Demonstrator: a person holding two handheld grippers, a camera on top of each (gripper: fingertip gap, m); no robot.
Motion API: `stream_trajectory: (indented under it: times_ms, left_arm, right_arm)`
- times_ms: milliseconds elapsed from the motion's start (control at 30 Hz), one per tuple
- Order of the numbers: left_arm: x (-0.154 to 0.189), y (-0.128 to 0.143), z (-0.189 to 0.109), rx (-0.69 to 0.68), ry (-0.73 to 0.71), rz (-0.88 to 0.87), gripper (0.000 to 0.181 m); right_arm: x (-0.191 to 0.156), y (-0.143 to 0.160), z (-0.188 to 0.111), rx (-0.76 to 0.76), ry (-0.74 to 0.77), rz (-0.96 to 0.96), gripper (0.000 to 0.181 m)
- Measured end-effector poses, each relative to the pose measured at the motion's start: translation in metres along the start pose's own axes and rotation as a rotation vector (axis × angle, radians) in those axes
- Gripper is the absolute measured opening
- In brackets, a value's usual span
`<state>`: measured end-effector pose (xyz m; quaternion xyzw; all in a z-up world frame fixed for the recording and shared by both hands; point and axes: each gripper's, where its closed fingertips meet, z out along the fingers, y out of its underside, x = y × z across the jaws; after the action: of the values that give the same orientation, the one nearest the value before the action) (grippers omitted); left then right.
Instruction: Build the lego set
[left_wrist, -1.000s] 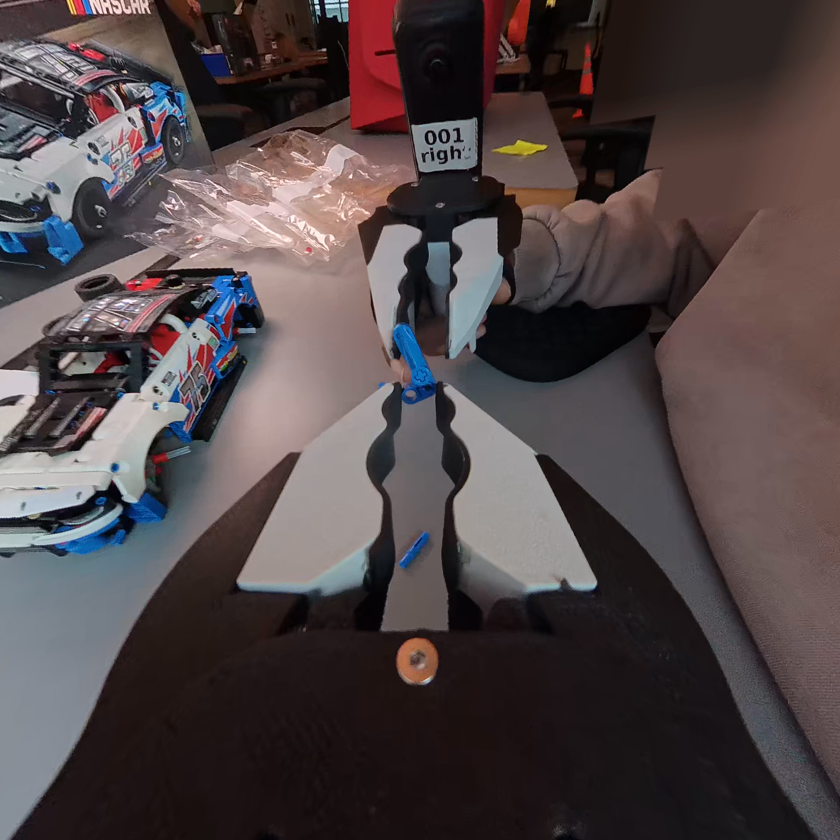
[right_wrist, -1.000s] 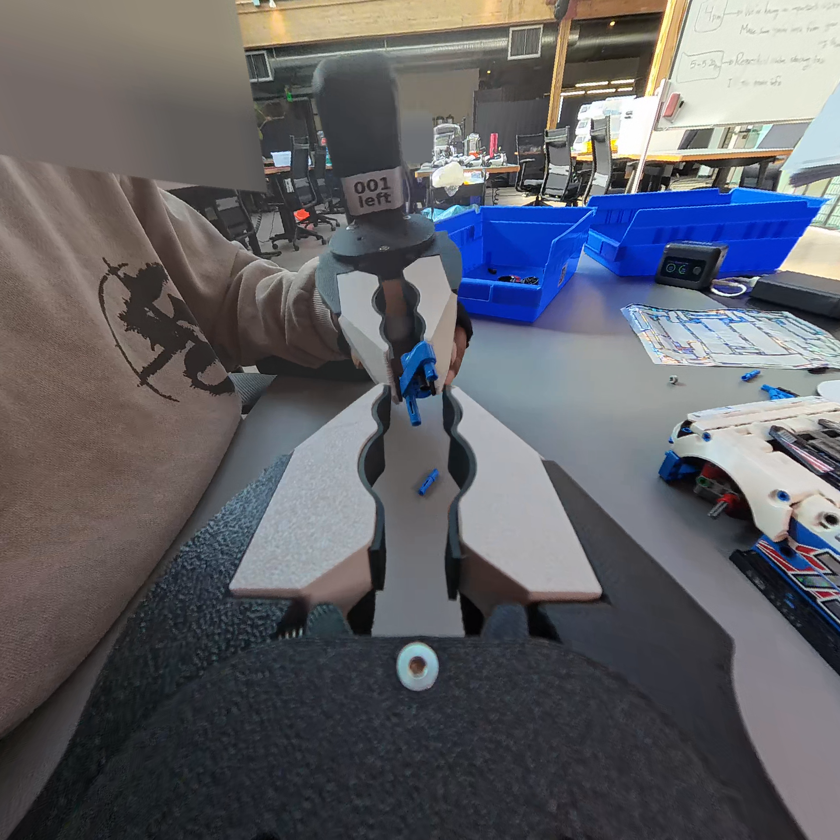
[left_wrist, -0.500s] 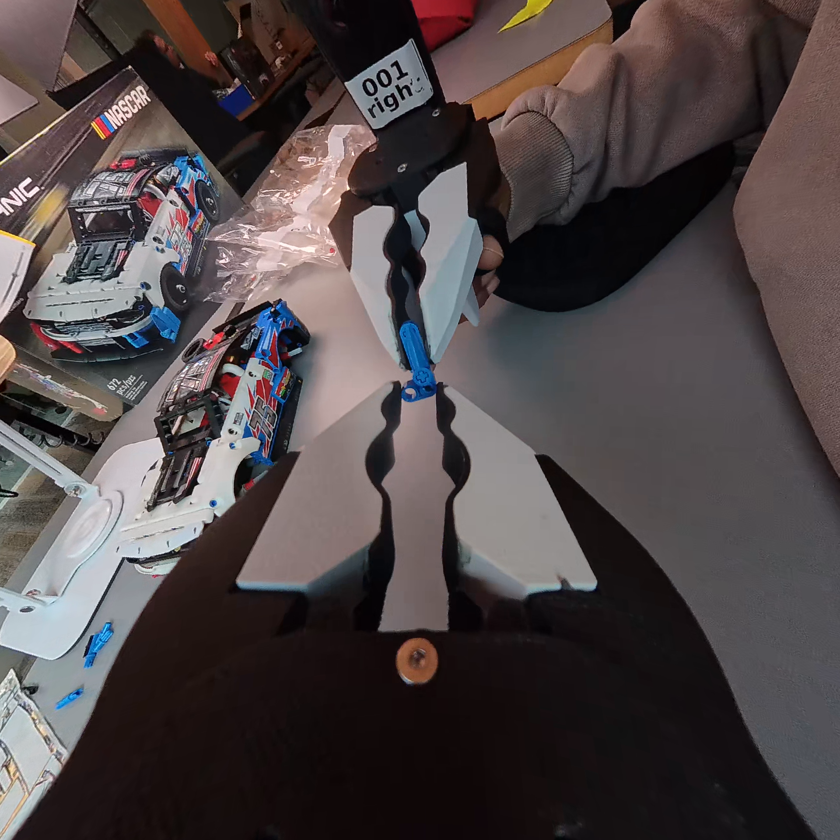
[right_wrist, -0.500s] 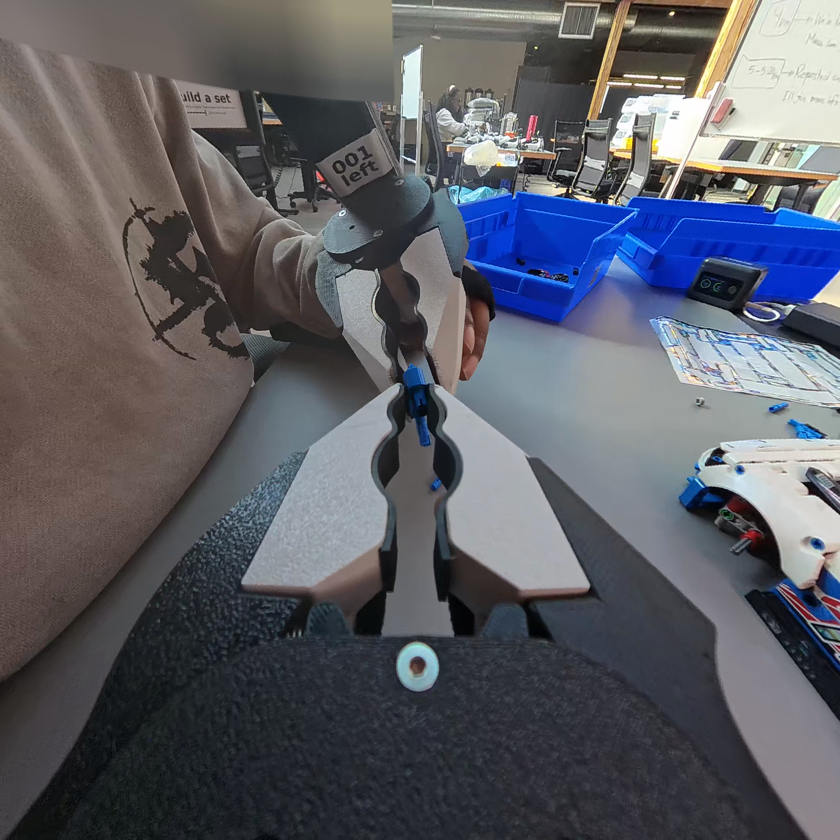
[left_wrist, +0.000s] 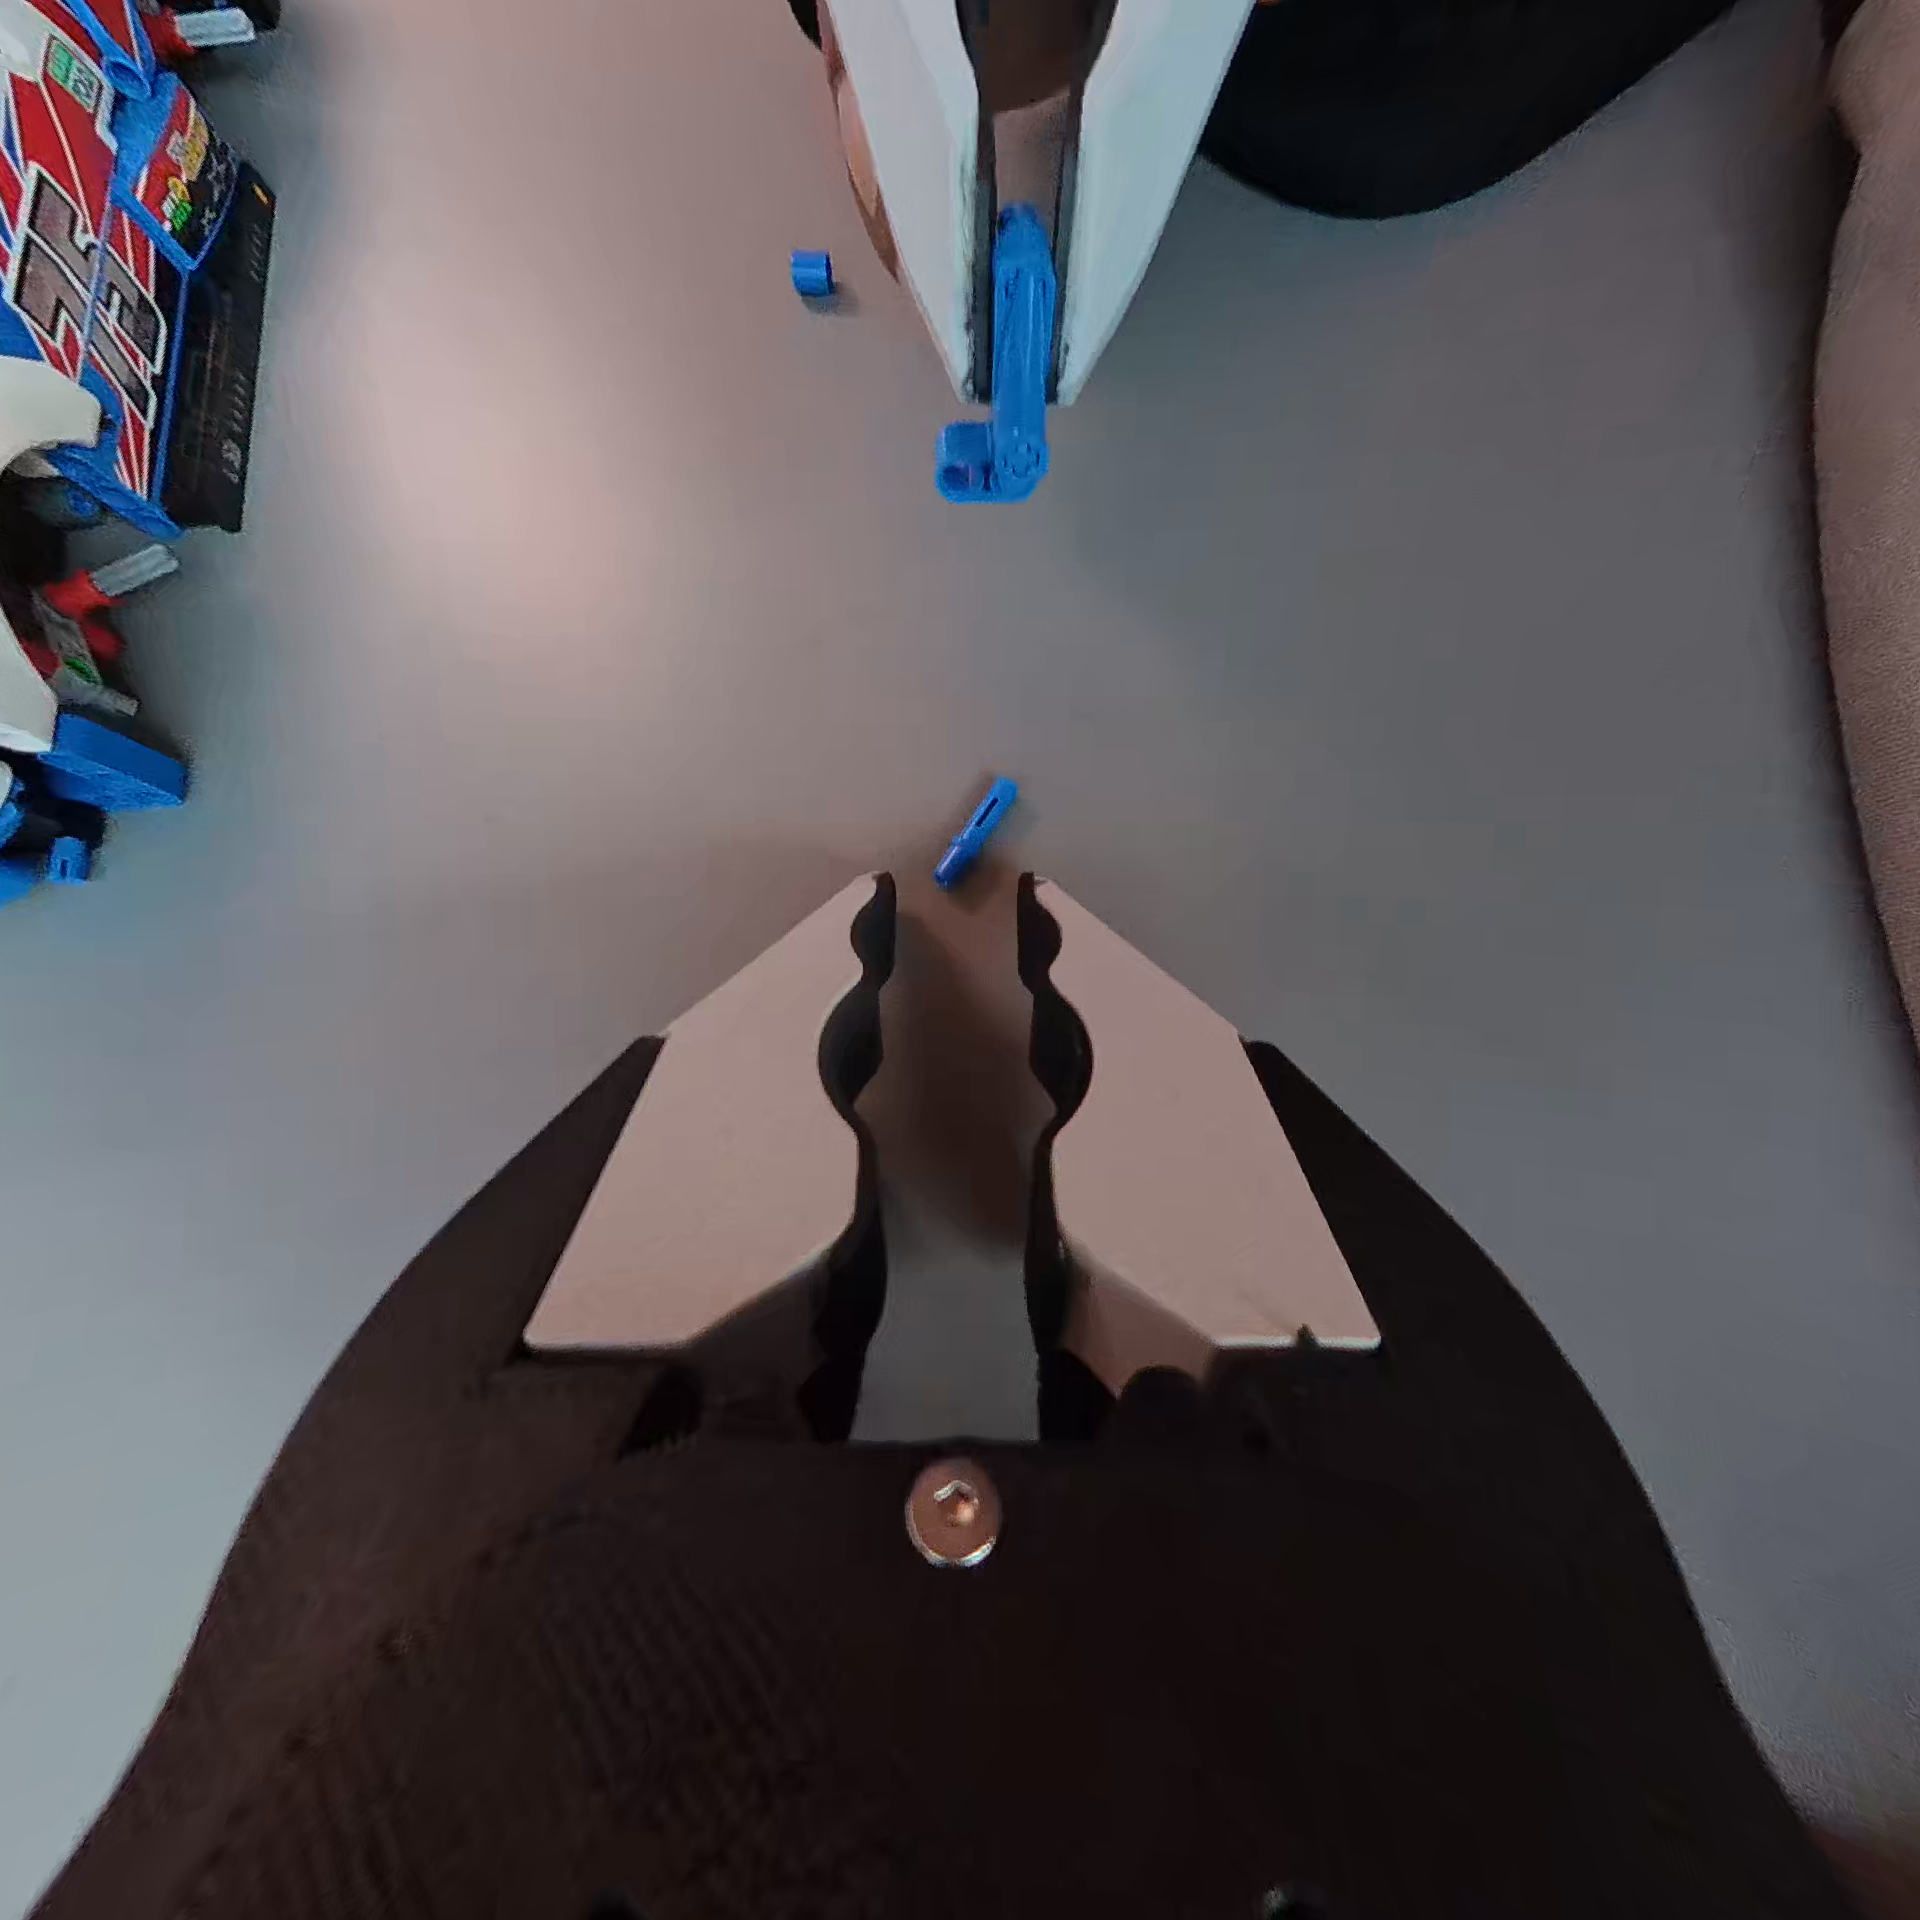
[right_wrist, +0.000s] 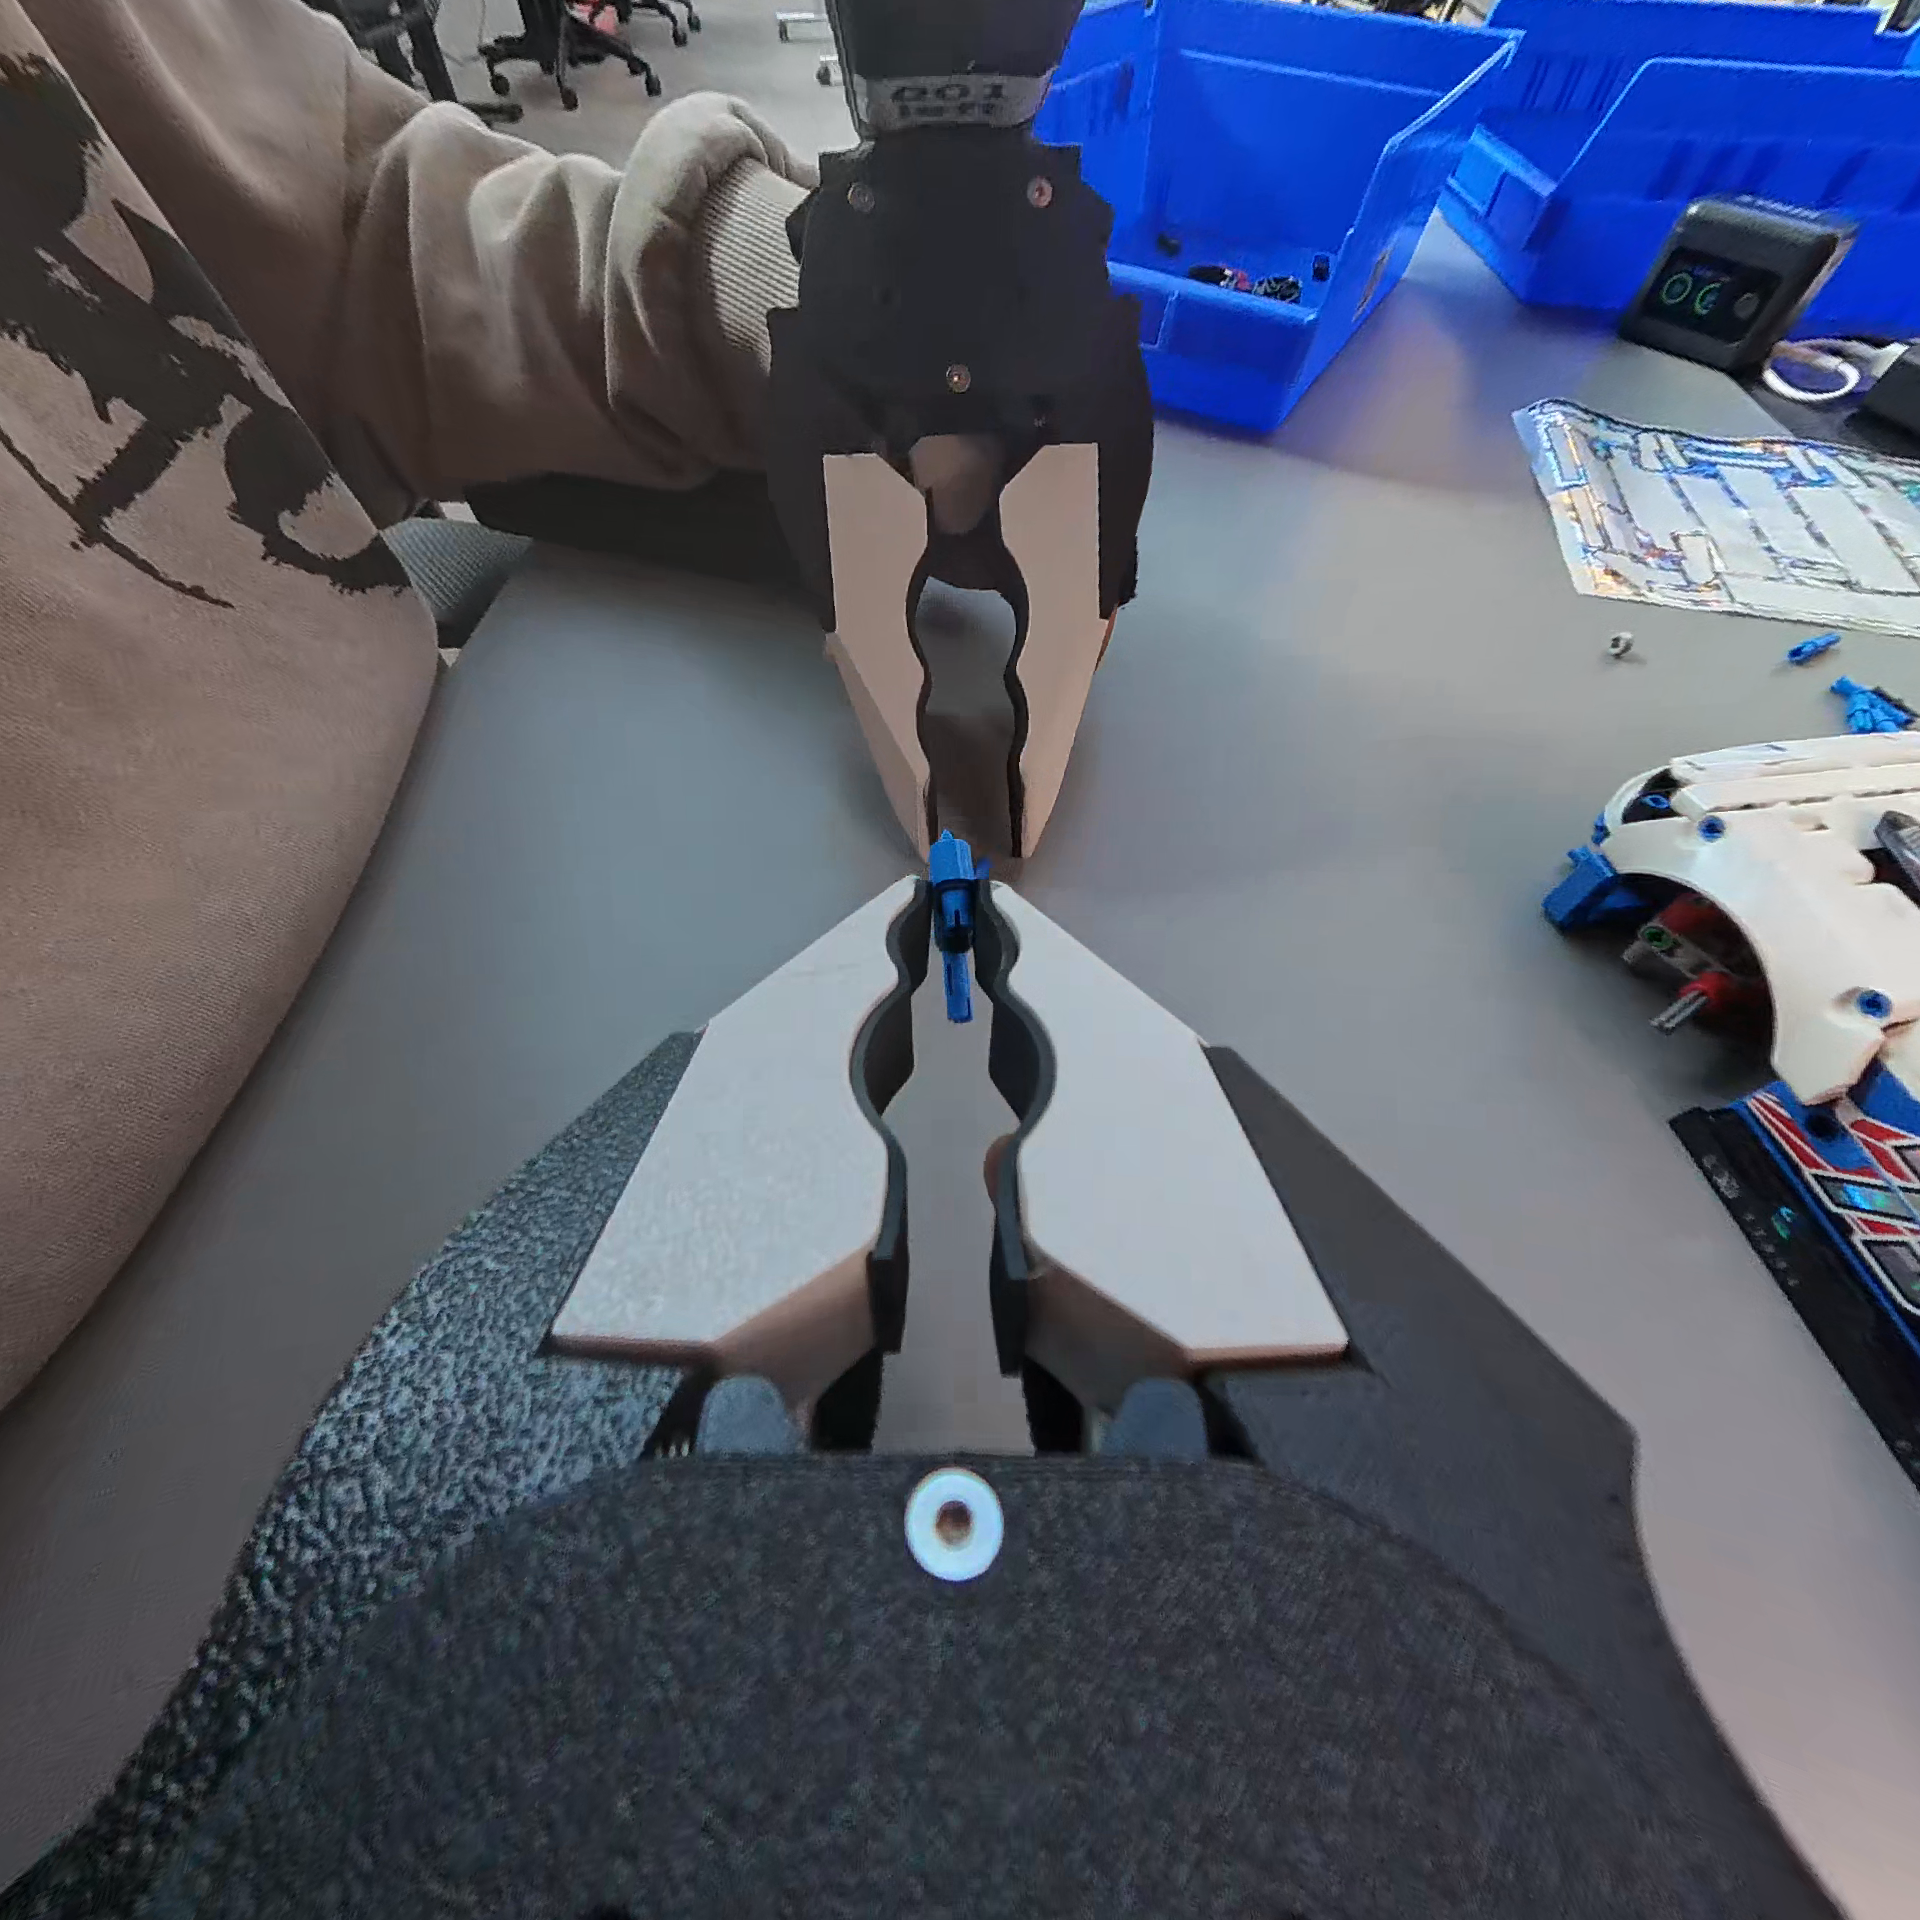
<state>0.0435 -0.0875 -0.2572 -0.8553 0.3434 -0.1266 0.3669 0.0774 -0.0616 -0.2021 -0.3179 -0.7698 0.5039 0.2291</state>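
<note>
My right gripper is shut on a small blue lego connector piece, which sticks out past its tips. In the left wrist view the right gripper comes down from the top with that piece between its fingers. My left gripper is open and empty, pointed down at the grey table. A loose blue pin lies just beyond its fingertips. In the right wrist view the left gripper faces mine, tips close to the held piece. The partly built white, blue and red lego car stands to the right.
A second small blue piece lies on the table near the right gripper. The car is at the left edge. Blue bins, a small black device, an instruction sheet and loose blue parts lie behind. A person's beige sleeve is at left. About 8 centimetres separates my left fingertips from my right. The car is about 20 centimetres from both grippers' fingertips.
The left gripper has let go of the blue piece, opened, and tipped down toward the table over the loose pin. The right gripper has closed on the piece and holds it alone.
</note>
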Motion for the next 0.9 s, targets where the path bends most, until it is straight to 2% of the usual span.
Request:
stream_trajectory:
  times_ms: [167,267,567,900]
  left_arm:
    - [0.002,-0.003,0.004,0.0,0.013,-0.011,0.015]
    - [-0.001,-0.005,0.006,0.005,-0.018,0.019,0.004]
    - [-0.016,-0.005,0.006,0.019,-0.091,0.002,0.007]
    - [-0.038,-0.012,0.013,0.043,-0.244,-0.036,0.007]
  right_arm:
    - [0.002,0.003,0.001,-0.015,0.009,0.01,0.005]
    - [0.003,0.006,0.002,-0.03,0.014,0.013,0.005]
    - [0.005,0.008,0.003,-0.042,0.022,0.016,0.005]
    - [0.011,0.004,-0.002,-0.021,0.057,0.033,0.005]
